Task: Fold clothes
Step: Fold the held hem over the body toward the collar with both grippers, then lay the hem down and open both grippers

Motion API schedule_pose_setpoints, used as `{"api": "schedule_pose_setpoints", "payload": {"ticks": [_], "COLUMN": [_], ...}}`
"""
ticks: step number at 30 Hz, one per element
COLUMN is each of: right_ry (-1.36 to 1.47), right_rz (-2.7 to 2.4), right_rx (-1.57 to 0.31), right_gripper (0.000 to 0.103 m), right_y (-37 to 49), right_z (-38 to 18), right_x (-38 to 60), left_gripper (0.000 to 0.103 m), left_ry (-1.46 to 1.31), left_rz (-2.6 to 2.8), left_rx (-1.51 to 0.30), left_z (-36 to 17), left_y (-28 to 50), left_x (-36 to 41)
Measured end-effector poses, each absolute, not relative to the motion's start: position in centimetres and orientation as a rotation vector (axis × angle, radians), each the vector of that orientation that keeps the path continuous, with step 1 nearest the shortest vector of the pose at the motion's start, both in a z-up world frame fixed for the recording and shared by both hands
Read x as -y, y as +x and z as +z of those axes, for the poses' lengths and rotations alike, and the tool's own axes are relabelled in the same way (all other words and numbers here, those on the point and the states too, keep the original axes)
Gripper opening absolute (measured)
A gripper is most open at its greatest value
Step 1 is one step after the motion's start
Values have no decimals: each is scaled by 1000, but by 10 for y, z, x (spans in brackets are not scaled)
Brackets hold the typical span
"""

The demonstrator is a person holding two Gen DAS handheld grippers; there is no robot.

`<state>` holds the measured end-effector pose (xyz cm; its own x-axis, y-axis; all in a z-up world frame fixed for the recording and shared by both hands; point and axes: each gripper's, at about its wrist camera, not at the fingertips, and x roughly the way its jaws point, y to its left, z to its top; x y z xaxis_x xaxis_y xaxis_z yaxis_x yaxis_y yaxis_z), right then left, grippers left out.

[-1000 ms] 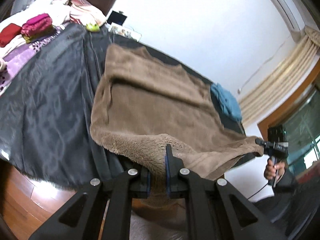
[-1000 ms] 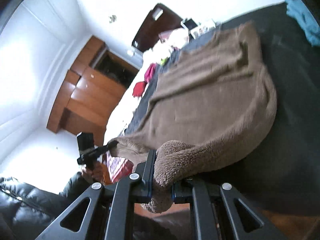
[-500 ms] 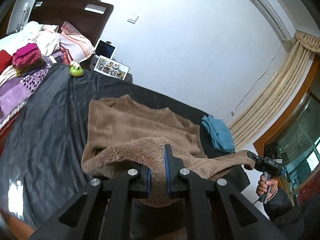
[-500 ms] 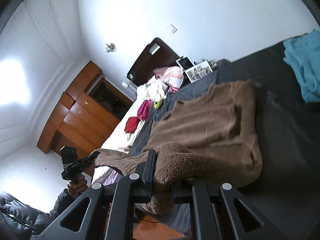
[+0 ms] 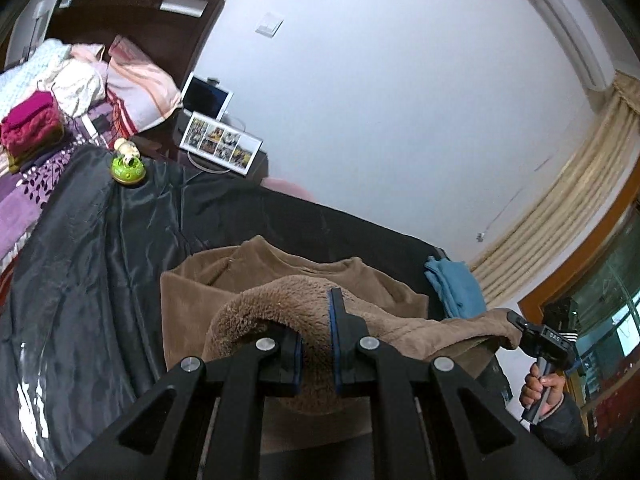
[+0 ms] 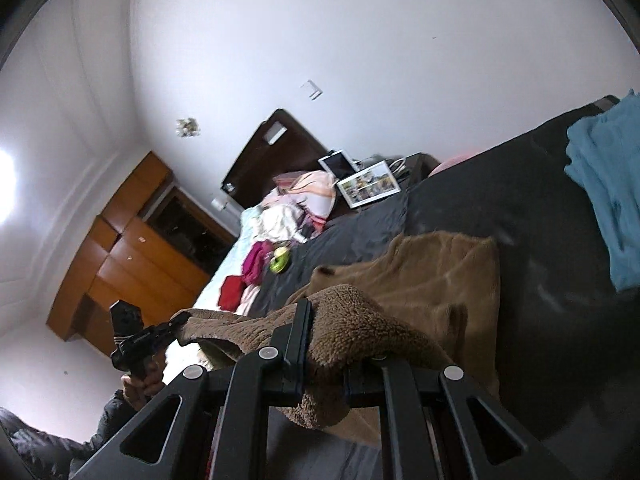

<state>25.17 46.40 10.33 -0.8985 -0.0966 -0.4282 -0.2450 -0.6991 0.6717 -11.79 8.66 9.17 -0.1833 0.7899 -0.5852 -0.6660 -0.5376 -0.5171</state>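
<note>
Garment: brown fleece sweater with a plush lining [image 5: 304, 312], upper part lying flat on the bed under a dark satin cover [image 5: 100, 248]; the hem edge is raised and carried over the body.
Left hand-held gripper [image 5: 316, 340]: jaws clamped on one hem corner, plush lining bulging between the blue pads.
Right hand-held gripper [image 6: 320, 344]: likewise pinched on the other hem corner (fabric drapes over one jaw and hides the far pad).
Progress: judged as the first lengthwise fold in hand, hem travelling towards the neckline; not yet laid down, nothing released.
Remaining: lay the hem at the collar, let go, smooth, probably a further fold; sleeves cannot be made out.
Other stock: teal folded garment [image 6: 608, 196] lies near the far edge, apart from the sweater; red and magenta folded clothes [image 5: 30, 128] sit by the pillows.
Change from earlier frames: both grippers have risen and advanced over the bed; far less of the sweater's flat front shows, and the raised hem now hides its lower half.
</note>
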Motion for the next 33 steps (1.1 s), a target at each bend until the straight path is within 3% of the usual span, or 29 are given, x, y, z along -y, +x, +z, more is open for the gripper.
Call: {"api": "schedule_pose_setpoints", "payload": {"ticks": [13, 21, 26, 27, 29, 30, 31, 33], "right_ry": [-861, -922, -925, -925, -897, -866, -832, -774], "right_rz": [2436, 2292, 2262, 2269, 2296, 2306, 2310, 2315], "right_rx": [-1053, -1187, -1287, -1286, -1308, -1327, -1355, -1432], "right_gripper": [13, 14, 22, 29, 59, 74, 76, 76], "right_y": [159, 137, 133, 132, 134, 137, 141, 148], "right_z": [48, 0, -15, -14, -10, -8, -6, -4], "right_x": [-505, -535, -548, -547, -547, -547, -549, -553], "left_gripper": [13, 17, 20, 24, 34, 47, 63, 80], "left_ry": [-1261, -1399, -1541, -1549, -1562, -1564, -1558, -1522], "left_rz": [1860, 1884, 1819, 1802, 1749, 1718, 1697, 1717], "left_rx": [113, 77, 188, 222, 311, 374, 438, 512], "left_z": [11, -35, -59, -60, -60, -58, -56, -45], "left_y": [-204, -229, -243, -244, -248, -250, -253, -255], "left_x": [-160, -189, -186, -183, -176, -170, -165, -153]}}
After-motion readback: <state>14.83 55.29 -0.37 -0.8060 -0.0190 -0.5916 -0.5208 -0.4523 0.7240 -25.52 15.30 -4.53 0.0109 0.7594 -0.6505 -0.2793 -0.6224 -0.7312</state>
